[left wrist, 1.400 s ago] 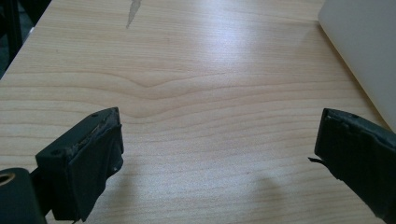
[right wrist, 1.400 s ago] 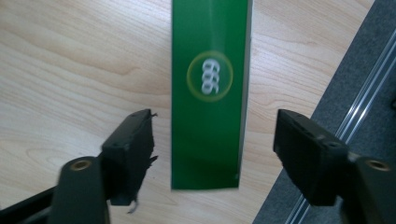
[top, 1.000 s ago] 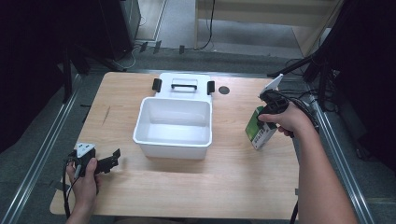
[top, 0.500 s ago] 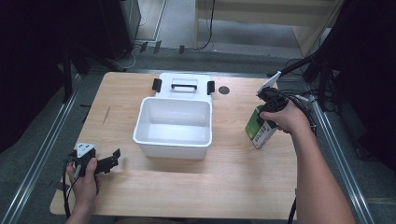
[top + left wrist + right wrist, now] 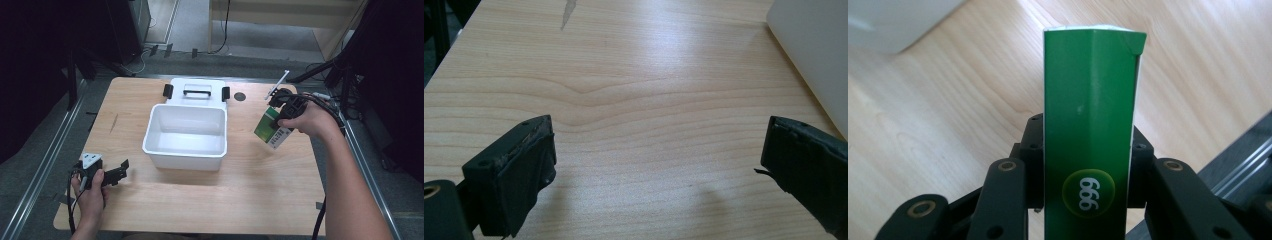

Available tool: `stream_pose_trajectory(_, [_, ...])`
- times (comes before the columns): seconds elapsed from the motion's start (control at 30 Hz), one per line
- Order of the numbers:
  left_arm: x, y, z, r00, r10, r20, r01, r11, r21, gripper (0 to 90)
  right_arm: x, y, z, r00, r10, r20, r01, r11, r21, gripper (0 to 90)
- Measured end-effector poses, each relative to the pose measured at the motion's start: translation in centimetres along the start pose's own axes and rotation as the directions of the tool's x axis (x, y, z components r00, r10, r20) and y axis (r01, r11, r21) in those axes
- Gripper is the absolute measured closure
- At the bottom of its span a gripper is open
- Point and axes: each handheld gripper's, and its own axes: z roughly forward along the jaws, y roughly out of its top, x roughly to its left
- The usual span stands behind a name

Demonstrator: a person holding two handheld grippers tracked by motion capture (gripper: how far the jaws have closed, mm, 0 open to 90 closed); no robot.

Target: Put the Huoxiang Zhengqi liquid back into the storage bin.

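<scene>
A green and white carton (image 5: 271, 129) hangs tilted above the table's right side, with my right gripper (image 5: 285, 111) shut on it. In the right gripper view the carton (image 5: 1089, 130) stands between the two jaws, its green face marked 999. The white bin (image 5: 186, 135) sits open in the middle of the table, to the left of the carton. My left gripper (image 5: 111, 172) rests open near the front left corner, nothing between its jaws. In the left gripper view its fingertips (image 5: 526, 160) stand wide apart over bare wood.
The bin's white lid (image 5: 196, 90) with black clasps lies just behind the bin. A small dark round hole (image 5: 240, 96) marks the table behind the carton. A corner of the bin (image 5: 819, 60) shows at the right of the left gripper view. Metal rails run along both table sides.
My right gripper has carried the carton slightly left and toward the back of the table, closer to the bin. The left gripper has not moved.
</scene>
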Motion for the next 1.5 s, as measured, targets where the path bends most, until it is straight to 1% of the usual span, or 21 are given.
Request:
stream_pose_trajectory(0.1, [0.0, 0.0, 0.0, 1.0, 0.0, 0.0, 0.0, 1.0, 0.0, 2.1, 0.6, 0.4, -1.2, 0.9961, -0.086, -0.021, 0.085, 0.996, -0.039, 64.9])
stream_pose_trajectory(0.17, [0.0, 0.0, 0.0, 1.0, 0.0, 0.0, 0.0, 1.0, 0.003, 2.1, 1.0, 0.7, -2.0, 0.99, -0.136, -0.035, 0.134, 0.989, -0.07, 65.0])
stream_pose_trajectory(0.2, [0.0, 0.0, 0.0, 1.0, -0.001, 0.0, 0.001, 1.0, 0.003, 2.1, 1.3, 0.9, -2.6, 0.9844, -0.171, -0.04, 0.167, 0.982, -0.087, 64.9])
stream_pose_trajectory(0.27, [0.0, 0.0, 0.0, 1.0, 0.0, 0.0, 0.0, 1.0, 0.003, 2.1, 1.5, 1.1, -2.9, 0.982, -0.185, -0.037, 0.181, 0.979, -0.091, 64.9])
stream_pose_trajectory(0.33, [0.0, 0.0, 0.0, 1.0, 0.0, -0.001, 0.0, 1.0, 0.003, 2.1, 2.1, 1.8, -3.9, 0.9723, -0.232, -0.028, 0.229, 0.969, -0.097, 64.9])
stream_pose_trajectory(0.4, [0.0, 0.0, 0.0, 1.0, 0.0, 0.0, 0.0, 1.0, 0.003, 2.1, 2.2, 1.9, -4.2, 0.9704, -0.24, -0.023, 0.237, 0.967, -0.097, 64.9])
stream_pose_trajectory(0.5, [0.0, 0.0, 0.0, 1.0, -0.001, 0.0, 0.001, 1.0, 0.004, 2.1, 2.4, 2.6, -5.2, 0.9652, -0.26, -0.022, 0.257, 0.961, -0.106, 64.9])
stream_pose_trajectory(0.63, [0.0, 0.0, 0.0, 1.0, -0.002, 0.001, 0.002, 1.0, 0.004, 2.1, 2.7, 3.2, -6.3, 0.9558, -0.294, -0.013, 0.291, 0.951, -0.108, 65.0])
stream_pose_trajectory(0.73, [0.0, 0.0, 0.0, 1.0, 0.0, 0.001, -0.001, 1.0, 0.005, 2.1, 3.1, 3.9, -7.3, 0.9442, -0.329, -0.015, 0.325, 0.939, -0.115, 65.0])
stream_pose_trajectory(0.77, [0.0, 0.0, 0.0, 1.0, -0.002, 0.002, 0.002, 1.0, 0.005, 2.1, 3.1, 3.9, -7.3, 0.9442, -0.329, -0.015, 0.325, 0.939, -0.115, 65.0])
stream_pose_trajectory(0.8, [0.0, 0.0, 0.0, 1.0, -0.003, 0.002, 0.002, 1.0, 0.005, 2.1, 3.3, 4.2, -7.7, 0.9395, -0.342, -0.015, 0.338, 0.933, -0.121, 64.9])
stream_pose_trajectory(0.87, [0.0, 0.0, 0.0, 1.0, -0.004, 0.003, 0.004, 1.0, 0.003, 2.1, 3.4, 4.3, -7.9, 0.9392, -0.343, -0.017, 0.338, 0.933, -0.127, 65.0])
stream_pose_trajectory(1.0, [0.0, 0.0, 0.0, 1.0, -0.001, 0.002, 0.001, 1.0, 0.006, 2.1, 4.0, 5.1, -8.6, 0.9309, -0.365, -0.015, 0.36, 0.924, -0.126, 65.0])
stream_pose_trajectory(1.03, [0.0, 0.0, 0.0, 1.0, -0.001, 0.002, 0.001, 1.0, 0.006, 2.1, 4.0, 5.1, -8.6, 0.9309, -0.365, -0.015, 0.36, 0.924, -0.126, 65.0])
stream_pose_trajectory(1.1, [0.0, 0.0, 0.0, 1.0, -0.001, 0.002, 0.001, 1.0, 0.003, 2.1, 4.4, 5.7, -8.8, 0.9226, -0.385, -0.015, 0.381, 0.917, -0.12, 65.0])
stream_pose_trajectory(1.2, [-0.1, 0.0, 0.0, 1.0, 0.0, 0.001, 0.0, 1.0, 0.002, 2.1, 4.8, 6.1, -8.9, 0.9206, -0.39, -0.022, 0.385, 0.915, -0.117, 65.0])
stream_pose_trajectory(1.23, [-0.1, 0.0, 0.0, 1.0, 0.004, 0.0, -0.004, 1.0, 0.005, 2.1, 5.1, 6.5, -9.0, 0.917, -0.398, -0.024, 0.393, 0.912, -0.115, 65.0])
stream_pose_trajectory(1.3, [-0.1, 0.0, 0.0, 1.0, 0.005, 0.001, -0.005, 1.0, 0.005, 2.1, 5.2, 6.7, -9.1, 0.9157, -0.401, -0.028, 0.395, 0.911, -0.114, 64.9])
stream_pose_trajectory(1.33, [-0.1, 0.0, 0.0, 1.0, 0.005, 0.002, -0.005, 1.0, 0.005, 2.1, 5.5, 7.2, -9.4, 0.9103, -0.413, -0.025, 0.408, 0.906, -0.112, 64.9])
stream_pose_trajectory(1.43, [-0.1, 0.0, 0.0, 1.0, 0.005, 0.002, -0.005, 0.9999, 0.009, 2.1, 5.8, 7.6, -9.5, 0.9076, -0.419, -0.028, 0.414, 0.904, -0.112, 64.9])
stream_pose_trajectory(1.5, [-0.1, 0.0, 0.0, 1.0, 0.005, 0.002, -0.005, 1.0, 0.007, 2.1, 6.3, 8.2, -9.5, 0.9024, -0.43, -0.029, 0.424, 0.898, -0.115, 64.9])
